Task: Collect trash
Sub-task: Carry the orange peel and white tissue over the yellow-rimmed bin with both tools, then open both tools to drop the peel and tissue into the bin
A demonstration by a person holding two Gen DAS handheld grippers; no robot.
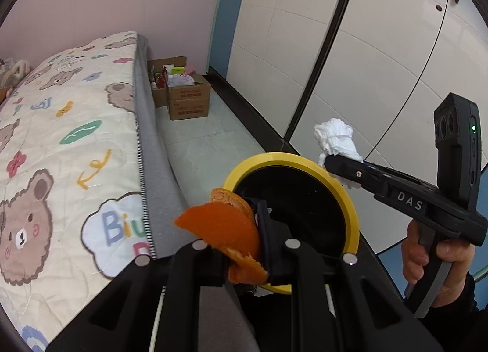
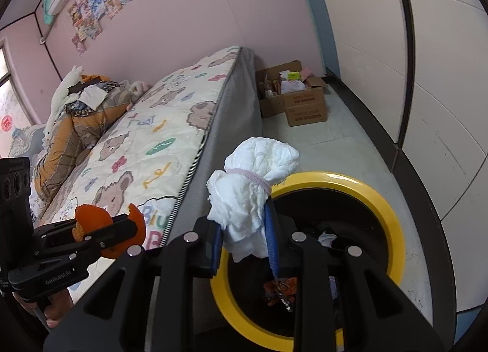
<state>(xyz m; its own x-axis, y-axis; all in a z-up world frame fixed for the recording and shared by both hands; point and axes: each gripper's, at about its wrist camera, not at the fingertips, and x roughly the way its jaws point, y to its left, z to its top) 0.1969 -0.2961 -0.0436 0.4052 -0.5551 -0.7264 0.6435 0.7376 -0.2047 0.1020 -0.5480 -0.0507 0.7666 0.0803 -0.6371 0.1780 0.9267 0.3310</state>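
Observation:
My left gripper (image 1: 244,230) is shut on an orange peel (image 1: 225,230) and holds it over the near rim of a yellow-rimmed black trash bin (image 1: 347,196) on the floor beside the bed. My right gripper (image 2: 244,224) is shut on a crumpled white tissue wad (image 2: 250,187) tied with a pink band, held above the bin (image 2: 387,208). The right gripper (image 1: 332,166) with its tissue (image 1: 334,137) shows at the bin's far right rim in the left wrist view. The left gripper (image 2: 134,224) with the peel (image 2: 94,214) shows at lower left in the right wrist view. Trash lies inside the bin.
A bed with a bear-print quilt (image 1: 61,138) runs along the left; its grey side (image 1: 152,150) borders the bin. Open cardboard boxes (image 1: 186,95) stand on the floor at the far wall. White panelled wardrobe doors (image 1: 366,62) line the right. Bedding and clothes (image 2: 85,114) pile at the bed's far end.

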